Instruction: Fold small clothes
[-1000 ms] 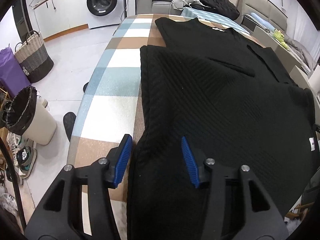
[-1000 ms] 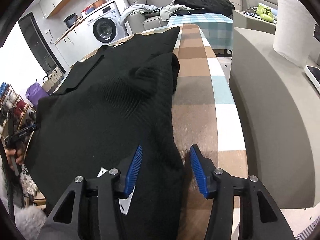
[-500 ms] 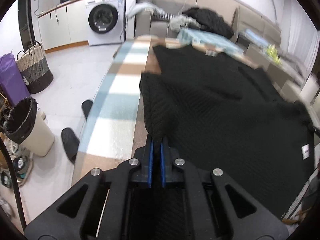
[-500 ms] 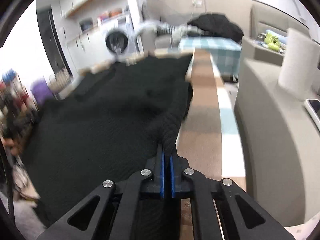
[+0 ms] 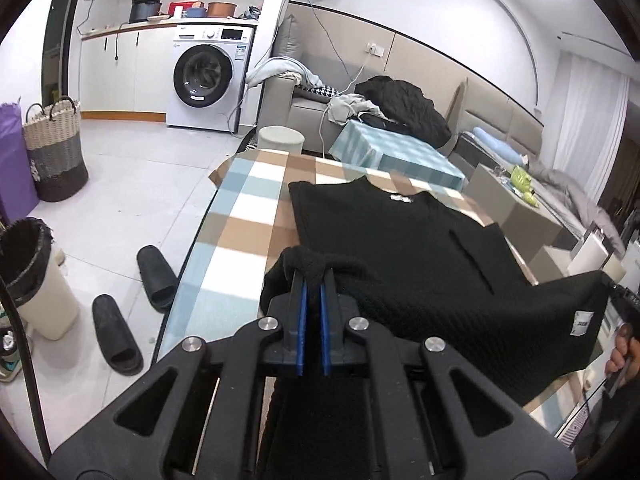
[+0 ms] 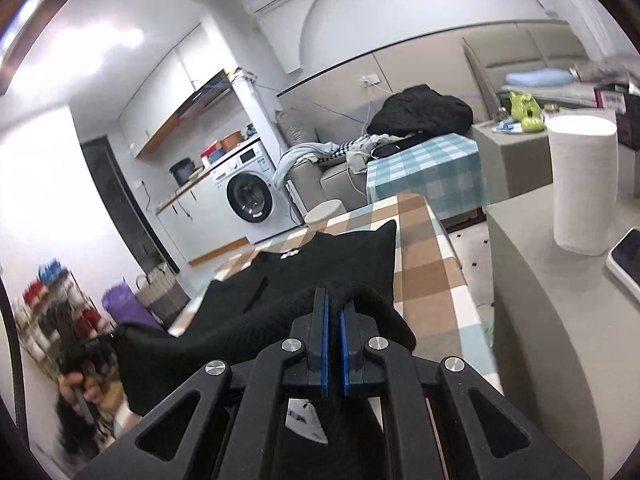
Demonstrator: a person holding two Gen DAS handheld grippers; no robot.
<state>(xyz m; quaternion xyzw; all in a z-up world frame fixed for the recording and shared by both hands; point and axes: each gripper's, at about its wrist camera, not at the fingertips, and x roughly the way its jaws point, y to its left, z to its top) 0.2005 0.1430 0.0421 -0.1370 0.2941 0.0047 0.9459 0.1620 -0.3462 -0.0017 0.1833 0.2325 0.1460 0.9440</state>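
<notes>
A black knit sweater (image 5: 400, 248) lies spread on the checked tablecloth (image 5: 248, 216), its neck end at the far end. My left gripper (image 5: 313, 276) is shut on its near left hem corner, lifted above the table. My right gripper (image 6: 334, 304) is shut on the near right hem corner of the sweater (image 6: 344, 264), also lifted. The near hem hangs stretched between both grippers, with a white label (image 5: 581, 323) showing. In the left wrist view the right gripper (image 5: 624, 304) shows at the far right edge.
A grey side unit (image 6: 552, 320) with a paper roll (image 6: 582, 184) and a phone (image 6: 626, 258) stands right of the table. On the floor at left are slippers (image 5: 132, 304), a bin (image 5: 32, 276) and a basket (image 5: 54, 148). A sofa (image 5: 304, 108) with clothes stands behind.
Both grippers closed on the sweater's near hem corners and lifted them up off the table, raising the near edge; the views now look across the room.
</notes>
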